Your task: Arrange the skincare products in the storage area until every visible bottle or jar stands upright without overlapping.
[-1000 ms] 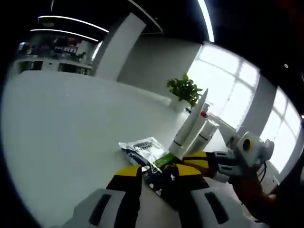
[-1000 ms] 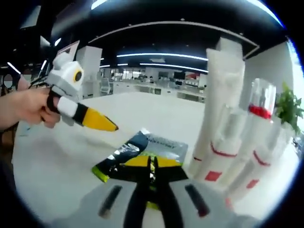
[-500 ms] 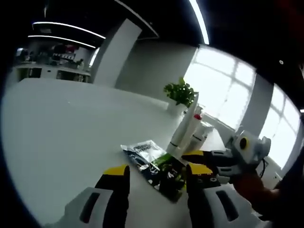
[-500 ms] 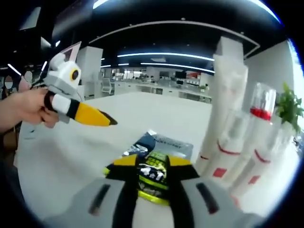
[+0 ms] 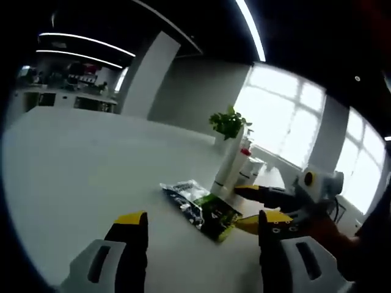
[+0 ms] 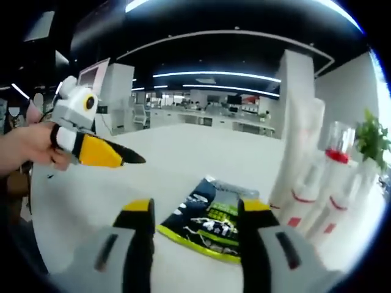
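A dark sachet with a green end (image 5: 201, 207) (image 6: 211, 222) lies flat on the white table (image 5: 73, 165). Beside it stand white tubes and bottles with red bands (image 6: 308, 177) (image 5: 235, 168), one with a clear red-topped cap (image 6: 337, 141). My left gripper (image 5: 198, 227) is open, drawn back from the sachet. My right gripper (image 6: 194, 210) is open above the sachet's near edge with nothing between its fingers. The other gripper (image 6: 91, 146) comes in from the left in the right gripper view, held by a hand; the right one (image 5: 275, 201) shows at the right in the left gripper view.
A potted green plant (image 5: 227, 123) (image 6: 372, 137) stands behind the bottles near bright windows. Wide bare table stretches to the left of the sachet in the left gripper view. Office desks and shelves (image 6: 208, 116) lie far behind.
Both grippers have opened and pulled back; the right one let go of the sachet, which now lies flat on the table. The bottles have not moved.
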A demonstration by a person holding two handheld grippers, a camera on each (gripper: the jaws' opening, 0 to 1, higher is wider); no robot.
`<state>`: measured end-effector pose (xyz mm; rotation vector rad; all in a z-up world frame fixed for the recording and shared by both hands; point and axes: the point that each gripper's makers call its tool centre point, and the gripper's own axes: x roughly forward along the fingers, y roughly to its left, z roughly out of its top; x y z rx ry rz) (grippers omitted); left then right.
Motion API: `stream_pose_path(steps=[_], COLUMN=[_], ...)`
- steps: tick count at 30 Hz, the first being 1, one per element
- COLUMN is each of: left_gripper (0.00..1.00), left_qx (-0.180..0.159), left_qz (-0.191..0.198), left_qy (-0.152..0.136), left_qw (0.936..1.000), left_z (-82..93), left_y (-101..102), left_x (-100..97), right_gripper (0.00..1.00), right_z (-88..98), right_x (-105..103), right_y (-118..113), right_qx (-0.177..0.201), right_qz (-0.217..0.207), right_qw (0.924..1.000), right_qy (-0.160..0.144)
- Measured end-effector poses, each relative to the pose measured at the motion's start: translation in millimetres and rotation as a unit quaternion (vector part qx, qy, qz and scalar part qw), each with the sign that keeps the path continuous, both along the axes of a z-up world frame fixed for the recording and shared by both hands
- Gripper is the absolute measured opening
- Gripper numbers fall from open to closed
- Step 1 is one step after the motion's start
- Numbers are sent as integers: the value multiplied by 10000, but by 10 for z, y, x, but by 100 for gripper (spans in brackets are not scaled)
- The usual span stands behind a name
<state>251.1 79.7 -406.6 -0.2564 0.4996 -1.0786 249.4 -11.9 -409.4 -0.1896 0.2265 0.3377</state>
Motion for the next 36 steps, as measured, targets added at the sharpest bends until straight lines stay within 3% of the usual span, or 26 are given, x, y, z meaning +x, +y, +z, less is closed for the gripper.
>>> stream_pose_path(steps=[5,10,20,26,36], left_gripper=[79,100,100,100,100], left_qx=[-92,-131,-98,-120,-332], left_qz=[31,299,627,755,1088], left_qy=[-67,-254,-435,-527,-646], left_qw=[9999,9991,9970,9957,9914], left_z=[92,193,267,292,414], left_y=[100,254,732,952,1210], left_x=[-71,-68,-147,-192,-199], right_gripper=[57,62,100,100,100], right_z=[55,105,163,217,212], right_x=[-27,-44,-34,-119,-182], right_y=[82,196,397,548,556], right_qx=[-75,-101,51,153,86], right_qz=[81,233,203,380,379], right_qw=[9999,9996,9991,9982,9985], right_qy=[-78,-152,-359,-431,-396])
